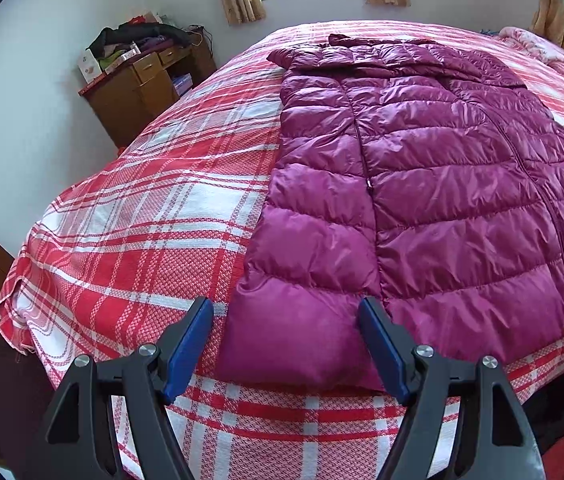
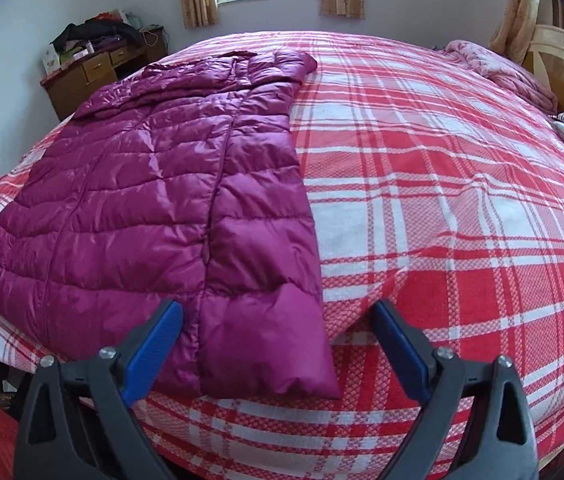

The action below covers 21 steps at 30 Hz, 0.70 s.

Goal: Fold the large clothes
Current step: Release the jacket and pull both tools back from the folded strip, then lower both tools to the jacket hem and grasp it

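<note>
On the plaid bed [image 1: 129,216], jacket [image 1: 422,184] lies flat, long axis running away from both grippers, hem nearest. Left gripper [image 1: 286,344] straddles hem's left corner; right gripper [image 2: 277,344] straddles right corner [image 2: 282,344]. Both gape wide, holding nothing. Each view shows only its own side edge; right view catches left gripper's tip.

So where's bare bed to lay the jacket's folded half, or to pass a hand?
Bare plaid spans from the jacket to the blankets by the headboard. A narrower strip lies between the jacket and the bed edge facing the desk. The near edge is tight: both sleeve ends hang there.
</note>
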Each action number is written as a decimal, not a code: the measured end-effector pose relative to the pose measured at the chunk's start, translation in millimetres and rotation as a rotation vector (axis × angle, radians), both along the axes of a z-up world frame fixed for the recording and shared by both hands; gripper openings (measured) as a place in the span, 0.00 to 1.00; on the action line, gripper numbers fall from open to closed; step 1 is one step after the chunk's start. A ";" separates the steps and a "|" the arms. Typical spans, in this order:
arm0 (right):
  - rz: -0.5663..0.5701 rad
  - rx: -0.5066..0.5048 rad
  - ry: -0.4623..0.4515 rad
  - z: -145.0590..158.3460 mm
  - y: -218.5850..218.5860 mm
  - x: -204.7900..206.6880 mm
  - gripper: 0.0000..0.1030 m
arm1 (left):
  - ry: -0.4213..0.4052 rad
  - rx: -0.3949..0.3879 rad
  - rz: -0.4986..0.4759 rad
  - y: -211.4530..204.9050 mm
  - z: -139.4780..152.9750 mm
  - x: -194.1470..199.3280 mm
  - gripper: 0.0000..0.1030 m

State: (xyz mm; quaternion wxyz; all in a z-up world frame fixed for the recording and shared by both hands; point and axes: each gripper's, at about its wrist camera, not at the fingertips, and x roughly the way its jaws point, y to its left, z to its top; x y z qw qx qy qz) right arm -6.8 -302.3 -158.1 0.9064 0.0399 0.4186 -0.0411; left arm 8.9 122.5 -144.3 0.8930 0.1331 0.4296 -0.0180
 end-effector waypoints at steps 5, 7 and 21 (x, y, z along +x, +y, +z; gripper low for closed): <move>0.019 0.023 -0.006 1.4 0.3 -1.1 0.87 | -0.004 0.007 0.001 -0.9 -0.8 -0.6 0.73; 0.013 0.015 -0.006 2.5 -0.2 -1.6 0.78 | -0.007 0.013 0.000 -1.7 -1.4 -0.9 0.73; 0.105 -0.017 0.012 -0.3 21.9 8.8 0.47 | -0.005 0.029 -0.010 -6.5 -3.0 -5.9 0.73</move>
